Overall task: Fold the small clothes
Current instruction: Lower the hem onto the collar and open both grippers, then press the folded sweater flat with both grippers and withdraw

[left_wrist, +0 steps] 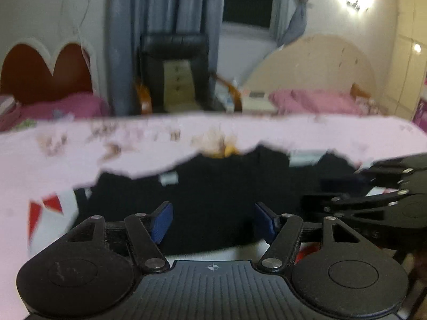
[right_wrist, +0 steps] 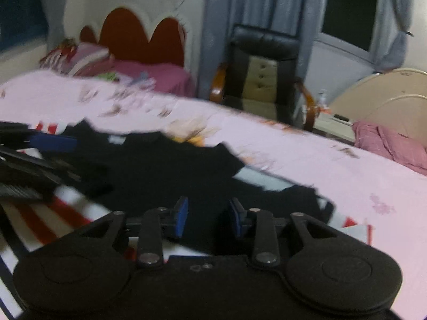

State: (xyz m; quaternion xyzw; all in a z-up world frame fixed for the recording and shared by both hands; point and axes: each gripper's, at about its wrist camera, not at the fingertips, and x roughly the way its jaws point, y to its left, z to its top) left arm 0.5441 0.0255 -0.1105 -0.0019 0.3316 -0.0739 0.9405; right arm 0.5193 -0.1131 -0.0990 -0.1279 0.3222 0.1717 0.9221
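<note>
A small black garment (left_wrist: 213,186) lies crumpled on the pink bedsheet (left_wrist: 133,154), on top of a red-and-white striped cloth (left_wrist: 50,213). My left gripper (left_wrist: 213,221) is open just above its near edge, blue pads wide apart, holding nothing. The right gripper shows at that view's right edge (left_wrist: 373,192). In the right wrist view the black garment (right_wrist: 165,165) spreads ahead and my right gripper (right_wrist: 208,217) is open over its near part, empty. The left gripper (right_wrist: 32,154) shows at the left. Both views are blurred.
A black armchair (right_wrist: 264,74) with wooden arms stands past the bed (right_wrist: 320,165). Pink pillows (right_wrist: 387,144) lie at the right and a red headboard (right_wrist: 141,37) at the far left. Blue curtains (left_wrist: 165,13) hang behind. The striped cloth (right_wrist: 53,213) reaches under my right gripper.
</note>
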